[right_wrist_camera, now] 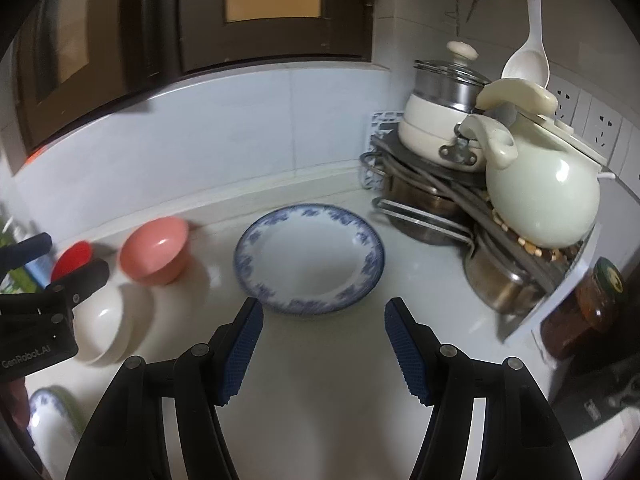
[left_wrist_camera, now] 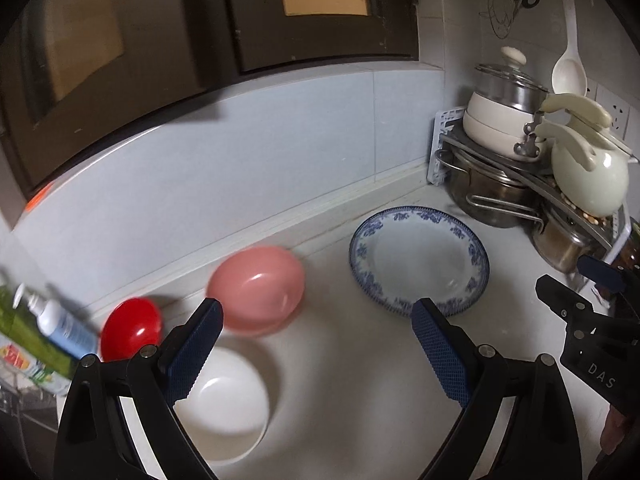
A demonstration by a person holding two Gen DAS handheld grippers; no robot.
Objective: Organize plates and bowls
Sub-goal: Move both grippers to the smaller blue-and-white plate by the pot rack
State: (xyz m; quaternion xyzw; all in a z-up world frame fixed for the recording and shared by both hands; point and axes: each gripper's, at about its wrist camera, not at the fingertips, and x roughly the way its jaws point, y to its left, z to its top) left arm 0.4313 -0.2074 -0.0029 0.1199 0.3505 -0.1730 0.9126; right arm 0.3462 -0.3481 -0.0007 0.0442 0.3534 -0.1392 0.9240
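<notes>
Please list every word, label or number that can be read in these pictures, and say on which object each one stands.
"DAS": on the right gripper, on its black body, in the left wrist view.
"GenRobot.AI": on the left gripper, on its black body, in the right wrist view.
Spray bottle label: too blurred to read.
Green carton: print too blurred.
Jar lid: unreadable.

home kitchen | tiled counter [right_wrist_camera: 320,360] | pot rack [right_wrist_camera: 460,188] | wall sockets [right_wrist_camera: 600,124]

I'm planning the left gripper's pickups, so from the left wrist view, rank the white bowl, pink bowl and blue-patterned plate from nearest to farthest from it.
From the left gripper:
1. White bowl, low on the left, right by the left finger.
2. Pink bowl, just beyond, left of centre.
3. Blue-patterned plate, ahead on the right; not clearly farther than the pink bowl.
</notes>
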